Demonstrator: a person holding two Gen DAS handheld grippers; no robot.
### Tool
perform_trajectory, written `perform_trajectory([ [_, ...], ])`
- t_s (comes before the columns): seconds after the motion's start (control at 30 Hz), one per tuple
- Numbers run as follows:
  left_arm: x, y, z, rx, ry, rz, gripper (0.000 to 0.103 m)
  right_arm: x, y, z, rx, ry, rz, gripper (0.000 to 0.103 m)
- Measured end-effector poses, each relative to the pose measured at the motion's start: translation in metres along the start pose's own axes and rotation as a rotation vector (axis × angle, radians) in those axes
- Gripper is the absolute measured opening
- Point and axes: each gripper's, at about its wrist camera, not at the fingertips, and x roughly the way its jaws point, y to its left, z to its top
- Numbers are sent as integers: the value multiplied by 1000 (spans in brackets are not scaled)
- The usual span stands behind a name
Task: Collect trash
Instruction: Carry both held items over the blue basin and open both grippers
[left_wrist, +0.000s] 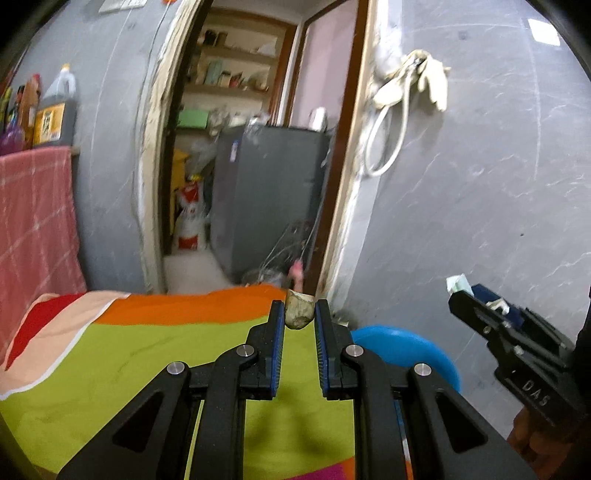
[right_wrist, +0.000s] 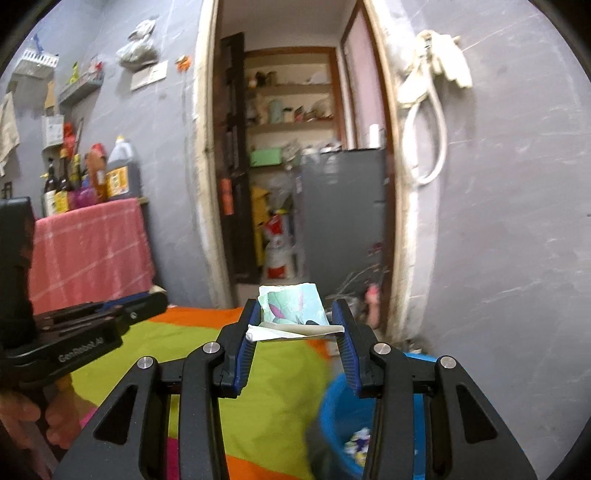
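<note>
Striped cloth (right_wrist: 280, 373) ends beside blue bin (right_wrist: 343, 417), below-right of right gripper (right_wrist: 295, 325) clamping folded paper (right_wrist: 291, 314), nearer than left gripper (left_wrist: 300, 317) pinching brown scrap (left_wrist: 300, 313).

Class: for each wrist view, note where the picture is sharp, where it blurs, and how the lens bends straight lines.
Left wrist: tool sharp, doorway soft, door frame bowed. Right wrist: tool and paper crisp, blue bin smeared, walls curve at the edges.

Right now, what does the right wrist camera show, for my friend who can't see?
The right gripper holds a crumpled paper over a bright striped cloth. A blue bin sits below right, a doorway ahead.
</note>
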Motion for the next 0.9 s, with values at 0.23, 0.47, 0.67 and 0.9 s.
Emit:
perform_trajectory([
  [0.23, 20, -51, -2, 33, -68, -64, 13, -15, -44, -8, 21, -36, -93, 38],
  [0.47, 59, -87, -9, 65, -2, -117, 13, -13, -85, -24, 55, -22, -154, 38],
  [0.67, 88, -98, -20, 57, 72, -146, 13, 3, -107, -43, 106, 31, -166, 39],
  [0.9, 115, -102, -31, 65, 155, -159, 13, 19, -119, -62, 146, 93, -179, 39],
])
